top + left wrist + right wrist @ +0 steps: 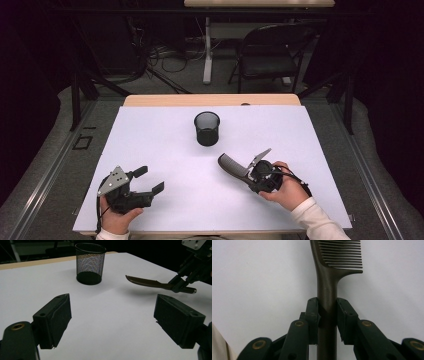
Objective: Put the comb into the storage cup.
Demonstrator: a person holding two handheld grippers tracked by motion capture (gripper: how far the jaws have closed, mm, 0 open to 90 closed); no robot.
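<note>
A dark brown comb (231, 166) (329, 282) is held by its handle above the white table sheet, its toothed end toward the far left. My right gripper (251, 173) (327, 312) is shut on that handle; the comb (150, 283) and this gripper (180, 285) also appear at the right of the left gripper view. A black wire-mesh cup (207, 128) (89, 263) stands upright at the middle of the table, beyond the comb's tip. My left gripper (149, 180) (112, 320) rests low at the near left, open, with nothing between its jaws.
A white sheet (150, 130) covers the wooden table (150, 100). Beyond the far edge stand a black folding chair (270, 52) and a table leg (207, 50) with cables on the floor. Dark frame bars (75, 90) flank both sides.
</note>
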